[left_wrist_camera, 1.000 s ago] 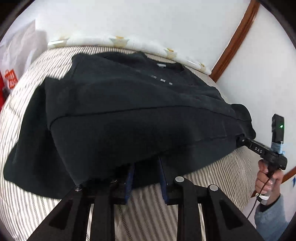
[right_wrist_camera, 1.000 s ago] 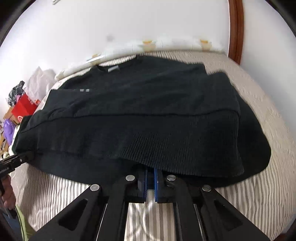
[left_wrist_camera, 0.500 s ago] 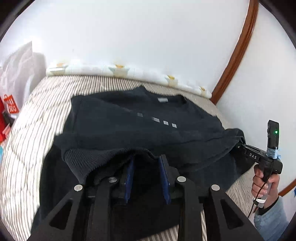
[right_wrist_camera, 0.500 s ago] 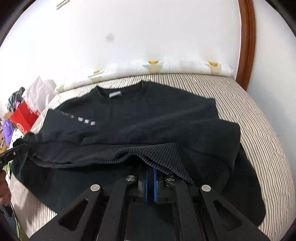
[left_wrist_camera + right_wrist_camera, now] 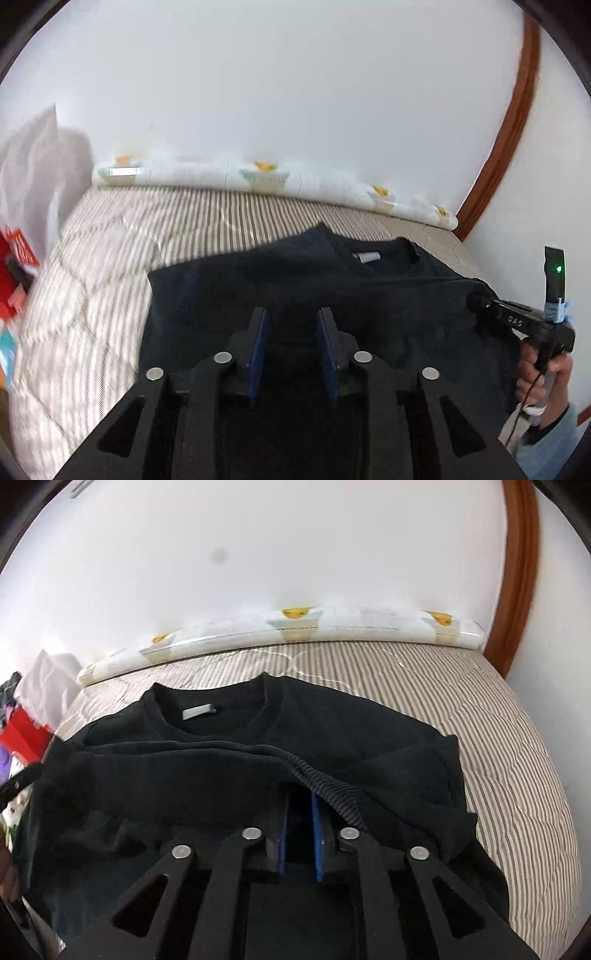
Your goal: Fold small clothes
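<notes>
Nearest the left wrist camera, the left gripper (image 5: 291, 325) hangs over the near half of a black sweater (image 5: 229, 295) spread on a striped bed (image 5: 96, 280). Its blue pads stand narrowly apart and are opening, with dark cloth lying below the gap but no fold pressed between them. At the right edge of that view a hand (image 5: 543, 373) in a pale sleeve holds the right gripper (image 5: 476, 301), its nose touching the sweater's right side.

In the right wrist view the right gripper (image 5: 299, 805) sits low over the garment, its pads a slim gap apart and opening. The ribbed hem (image 5: 325, 786) lies doubled back across the chest, draped over the tips of the pads; whether any cloth is still pinched there cannot be told.

The sweater lies across the middle of the bed, folded hem toward collar, so its long axis runs side to side. The collar (image 5: 218, 720) with its pale label (image 5: 199, 712) points to the far wall. Bare striped quilt is open on the right and beyond the collar. A patterned bolster (image 5: 295, 627) lines the bed's far edge against the white wall (image 5: 258, 546), a wooden door frame (image 5: 517, 572) stands at right, and bags and clutter (image 5: 22, 734) crowd the left side.
</notes>
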The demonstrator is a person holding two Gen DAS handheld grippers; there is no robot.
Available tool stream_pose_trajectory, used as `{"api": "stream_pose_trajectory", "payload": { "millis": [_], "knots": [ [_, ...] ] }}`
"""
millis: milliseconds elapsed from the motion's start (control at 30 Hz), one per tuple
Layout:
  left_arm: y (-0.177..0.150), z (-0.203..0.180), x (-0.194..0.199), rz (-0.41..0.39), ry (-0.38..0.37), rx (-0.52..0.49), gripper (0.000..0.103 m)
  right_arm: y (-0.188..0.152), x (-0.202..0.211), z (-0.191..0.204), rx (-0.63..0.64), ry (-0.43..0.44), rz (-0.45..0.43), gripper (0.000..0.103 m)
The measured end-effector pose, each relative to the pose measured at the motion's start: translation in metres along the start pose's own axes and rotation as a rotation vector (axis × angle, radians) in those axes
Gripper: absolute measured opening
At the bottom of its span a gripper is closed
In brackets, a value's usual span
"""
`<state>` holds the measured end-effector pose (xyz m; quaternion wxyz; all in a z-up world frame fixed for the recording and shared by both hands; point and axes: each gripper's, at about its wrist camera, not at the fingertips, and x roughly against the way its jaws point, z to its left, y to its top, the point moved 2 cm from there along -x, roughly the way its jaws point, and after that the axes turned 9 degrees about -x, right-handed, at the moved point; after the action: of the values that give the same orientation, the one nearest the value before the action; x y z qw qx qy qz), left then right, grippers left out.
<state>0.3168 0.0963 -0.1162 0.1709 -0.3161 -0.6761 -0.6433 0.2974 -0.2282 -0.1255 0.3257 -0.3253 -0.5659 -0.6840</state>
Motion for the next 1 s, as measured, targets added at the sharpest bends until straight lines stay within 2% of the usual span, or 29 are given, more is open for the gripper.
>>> {"api": "stream_pose_trajectory", "payload": {
  "millis": [67,200,233,300,433,500,567,633,767,833,900,933,967,1000],
  "knots": [
    [0.001,0.001,0.005,-0.02,0.016,-0.022,0.046,0.003,0.007,0.0,0.02,0.034,-0.026,0.019],
    [-0.006,0.008,0.009,-0.001,0.034,-0.024,0.046,0.015,0.016,0.005,0.009,0.043,-0.035,0.025],
    [-0.008,0.01,0.01,0.002,0.038,-0.018,0.046,0.02,0.027,0.006,0.005,0.043,-0.07,0.028],
    [-0.012,0.016,0.012,0.009,0.045,-0.008,0.046,0.024,0.047,0.009,0.013,0.054,-0.126,0.047],
    [-0.018,0.031,0.016,0.053,0.1,-0.019,0.052,0.023,0.09,0.009,0.084,0.031,-0.221,0.059],
    [-0.02,0.038,0.014,0.089,0.118,-0.03,0.053,0.018,0.1,0.006,0.118,0.008,-0.242,0.073],
    [-0.02,0.044,0.014,0.094,0.121,-0.027,0.053,0.009,0.104,-0.002,0.159,-0.02,-0.244,0.079],
    [-0.018,0.048,0.011,0.097,0.125,-0.027,0.053,0.001,0.095,-0.014,0.171,-0.058,-0.223,0.08],
    [-0.015,0.055,-0.008,0.125,0.128,-0.026,0.053,-0.008,0.06,-0.034,0.15,-0.096,-0.114,0.08],
    [-0.015,0.059,-0.019,0.148,0.089,0.002,0.053,-0.011,0.048,-0.038,0.16,-0.11,-0.093,0.08],
    [-0.016,0.061,-0.026,0.157,0.058,0.02,0.053,-0.014,0.038,-0.035,0.182,-0.071,-0.08,0.079],
    [-0.016,0.062,-0.03,0.162,0.054,0.027,0.053,-0.013,0.032,-0.033,0.198,-0.081,-0.078,0.079],
    [-0.016,0.063,-0.032,0.165,0.052,0.032,0.053,-0.014,0.026,-0.03,0.21,-0.099,-0.076,0.079],
    [-0.016,0.063,-0.035,0.166,0.047,0.039,0.053,-0.014,0.02,-0.028,0.223,-0.111,-0.068,0.072]
  ]
}}
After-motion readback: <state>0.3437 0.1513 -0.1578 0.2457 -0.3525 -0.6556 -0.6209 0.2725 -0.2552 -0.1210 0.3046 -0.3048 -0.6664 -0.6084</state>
